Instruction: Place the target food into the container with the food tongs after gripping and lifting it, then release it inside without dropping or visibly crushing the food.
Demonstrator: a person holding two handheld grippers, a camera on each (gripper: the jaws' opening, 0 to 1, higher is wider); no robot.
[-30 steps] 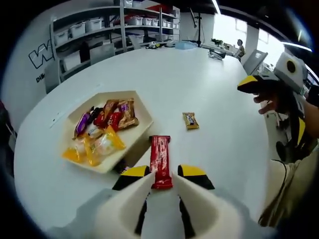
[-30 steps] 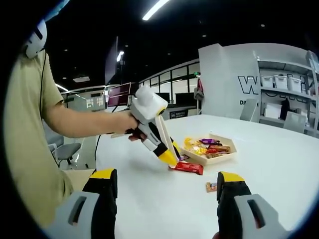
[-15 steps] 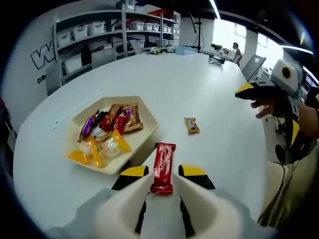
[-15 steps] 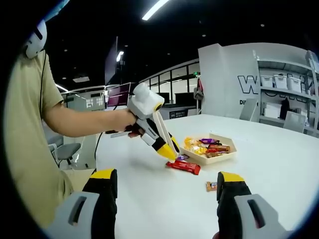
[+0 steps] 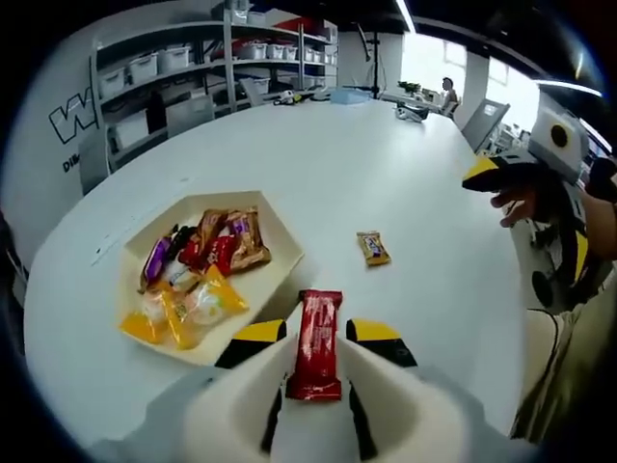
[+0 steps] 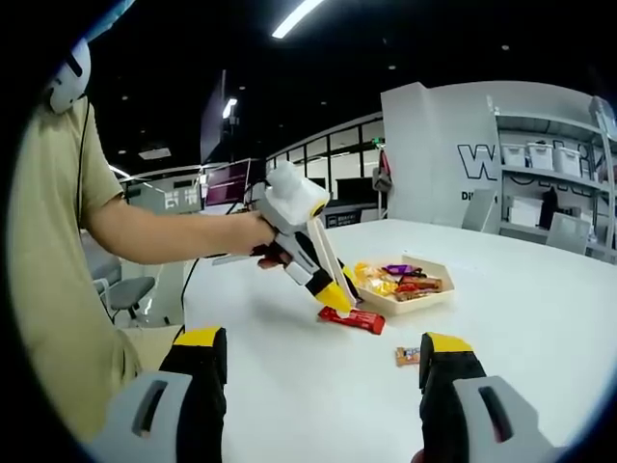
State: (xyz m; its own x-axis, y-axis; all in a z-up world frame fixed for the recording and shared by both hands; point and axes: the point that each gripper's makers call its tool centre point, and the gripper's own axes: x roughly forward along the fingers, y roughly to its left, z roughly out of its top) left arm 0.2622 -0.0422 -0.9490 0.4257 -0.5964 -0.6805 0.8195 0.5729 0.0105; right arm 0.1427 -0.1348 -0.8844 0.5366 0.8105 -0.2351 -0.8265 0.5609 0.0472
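The red bar sits clamped between the jaws of the left hand-held gripper, its far end sticking forward past the yellow tips; in the right gripper view it hangs just above the worktop, so it looks lifted, not resting. The grip takes the near end, probably to leave the rest free to lower in flat. The tray, already holding wrapped sweets, lies just ahead and left of the left gripper, near enough for a short carry. A small snack lies ahead and to the right, apart from both. The right hand-held gripper hangs idle, jaws spread wide on nothing. The worktop is broad, white and round-edged; shelving with bins lines the far wall under dim ceiling strip lights.
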